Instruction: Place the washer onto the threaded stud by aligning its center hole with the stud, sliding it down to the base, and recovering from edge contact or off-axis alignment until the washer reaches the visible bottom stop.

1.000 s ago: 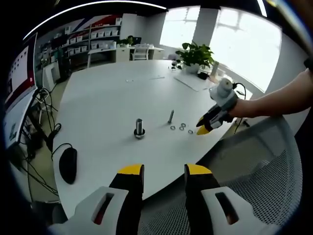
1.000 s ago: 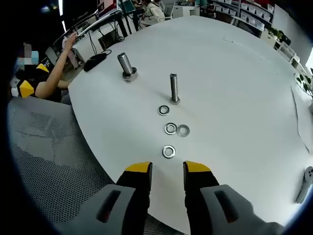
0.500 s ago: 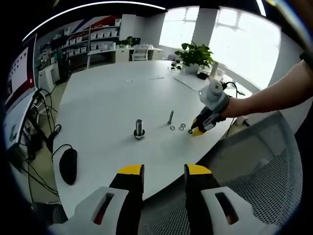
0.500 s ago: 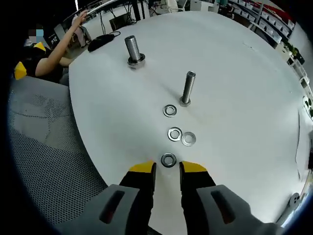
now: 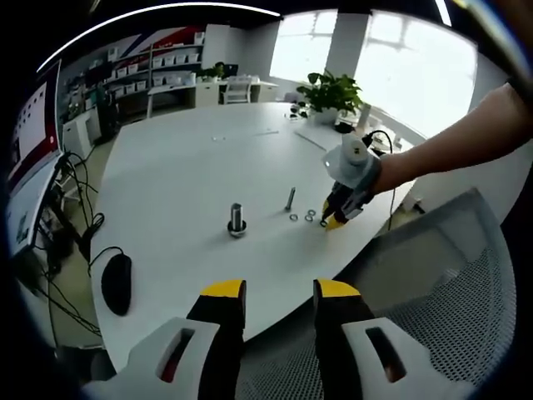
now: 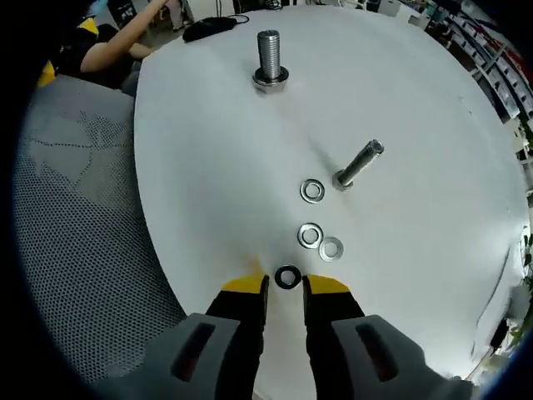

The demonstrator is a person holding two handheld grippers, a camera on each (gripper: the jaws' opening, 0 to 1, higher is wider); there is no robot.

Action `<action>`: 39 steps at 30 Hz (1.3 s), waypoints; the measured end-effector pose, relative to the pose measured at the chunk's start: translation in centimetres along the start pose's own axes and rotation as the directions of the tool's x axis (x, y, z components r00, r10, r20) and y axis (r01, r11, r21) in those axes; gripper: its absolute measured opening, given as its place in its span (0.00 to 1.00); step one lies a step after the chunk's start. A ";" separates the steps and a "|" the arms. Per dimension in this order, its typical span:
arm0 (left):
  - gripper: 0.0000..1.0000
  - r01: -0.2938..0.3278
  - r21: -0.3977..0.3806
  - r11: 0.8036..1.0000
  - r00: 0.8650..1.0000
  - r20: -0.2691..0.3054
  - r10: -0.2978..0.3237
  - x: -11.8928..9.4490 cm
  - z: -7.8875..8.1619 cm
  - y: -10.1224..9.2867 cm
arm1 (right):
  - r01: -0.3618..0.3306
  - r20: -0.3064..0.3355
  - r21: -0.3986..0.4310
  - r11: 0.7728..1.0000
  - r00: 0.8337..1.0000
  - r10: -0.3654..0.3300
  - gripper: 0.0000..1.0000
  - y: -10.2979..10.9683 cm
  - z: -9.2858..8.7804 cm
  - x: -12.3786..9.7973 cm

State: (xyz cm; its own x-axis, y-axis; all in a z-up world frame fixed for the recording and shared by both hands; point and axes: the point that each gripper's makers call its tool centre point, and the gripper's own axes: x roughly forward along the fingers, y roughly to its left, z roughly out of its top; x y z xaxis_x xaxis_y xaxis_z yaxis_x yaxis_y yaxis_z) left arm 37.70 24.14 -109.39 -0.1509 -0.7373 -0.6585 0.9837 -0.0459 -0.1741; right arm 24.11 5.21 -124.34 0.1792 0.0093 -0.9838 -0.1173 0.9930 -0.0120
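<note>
Your right gripper [image 6: 286, 288] sits low over the white table [image 6: 416, 108], its yellow-tipped jaws parted, with a washer [image 6: 287, 277] lying flat on the table just at the tips, in the gap between them. You cannot tell from the right gripper view whether the tips touch it. Beyond it lie three more washers: a pair side by side [image 6: 320, 242] and a single one [image 6: 312, 191] just beside the base of the thin threaded stud [image 6: 358, 164]. A thicker bolt with a nut at its base [image 6: 269, 58] stands well apart, farther across the table.

Your left gripper [image 5: 279, 293] hangs off the table edge above a mesh chair [image 5: 433, 308], jaws open, holding nothing. In the left gripper view your right gripper [image 5: 337, 215] is tipped down at the washers near the stud [image 5: 291, 198].
</note>
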 end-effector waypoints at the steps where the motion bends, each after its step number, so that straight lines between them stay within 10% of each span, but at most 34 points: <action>1: 0.30 0.000 0.000 1.000 1.000 0.000 0.000 0.0 0.0 0.0 | -0.003 -0.014 -0.003 1.000 1.000 0.003 0.19 0.0 0.0 0.0; 26: 0.30 0.000 -0.012 1.000 1.000 -0.003 0.000 0.1 -0.1 0.1 | 0.049 -0.133 -0.075 0.996 0.989 -0.059 0.15 0.4 0.2 0.2; 39: 0.30 -0.002 -0.015 1.000 1.000 0.000 0.002 0.1 0.0 0.1 | 0.026 -0.003 -0.059 0.998 1.000 -0.027 0.15 0.7 -0.1 -0.4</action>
State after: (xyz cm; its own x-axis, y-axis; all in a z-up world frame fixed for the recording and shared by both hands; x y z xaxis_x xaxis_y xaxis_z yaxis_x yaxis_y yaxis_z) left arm 37.82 24.07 -109.43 -0.1490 -0.7376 -0.6586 0.9824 -0.0346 -0.1836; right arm 23.89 5.92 -123.99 0.1798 -0.0174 -0.9836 -0.1700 0.9842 -0.0485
